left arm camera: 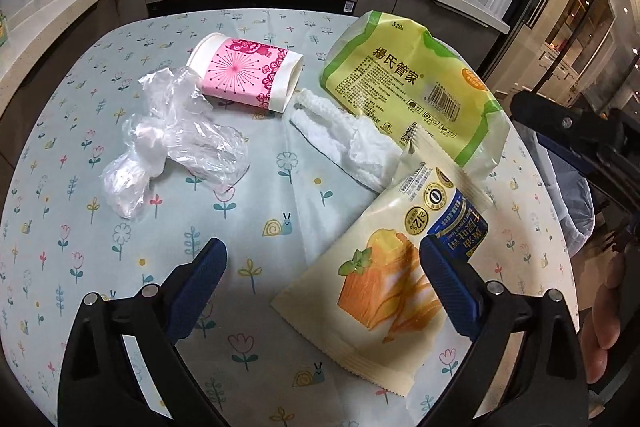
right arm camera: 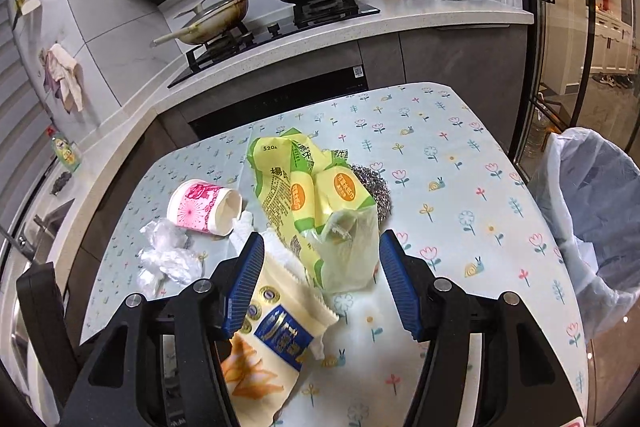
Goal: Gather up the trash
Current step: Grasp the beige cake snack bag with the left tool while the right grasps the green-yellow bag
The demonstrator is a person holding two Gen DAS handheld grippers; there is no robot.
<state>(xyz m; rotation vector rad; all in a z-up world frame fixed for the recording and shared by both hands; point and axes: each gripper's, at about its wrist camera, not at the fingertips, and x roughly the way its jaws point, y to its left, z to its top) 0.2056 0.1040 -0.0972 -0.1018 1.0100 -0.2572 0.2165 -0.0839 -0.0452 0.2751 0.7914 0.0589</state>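
Note:
Trash lies on a floral tablecloth (left arm camera: 248, 227): a tipped pink paper cup (left arm camera: 244, 73), a crumpled clear plastic bag (left arm camera: 172, 139), a green-yellow packet (left arm camera: 412, 83), white foam netting (left arm camera: 344, 139) and a cream cake wrapper (left arm camera: 376, 291). My left gripper (left arm camera: 322, 291) is open above the wrapper's left part. My right gripper (right arm camera: 322, 279) is open, its jaws either side of the green packet's (right arm camera: 316, 195) near end. The cup (right arm camera: 204, 207), plastic bag (right arm camera: 168, 255) and wrapper (right arm camera: 272, 339) also show there, and a steel scourer (right arm camera: 374, 187) behind the packet.
A bin lined with a white bag (right arm camera: 596, 211) stands right of the table. Behind the table a counter (right arm camera: 360, 27) carries a hob with two pans and several bottles. A glass door is at the far right.

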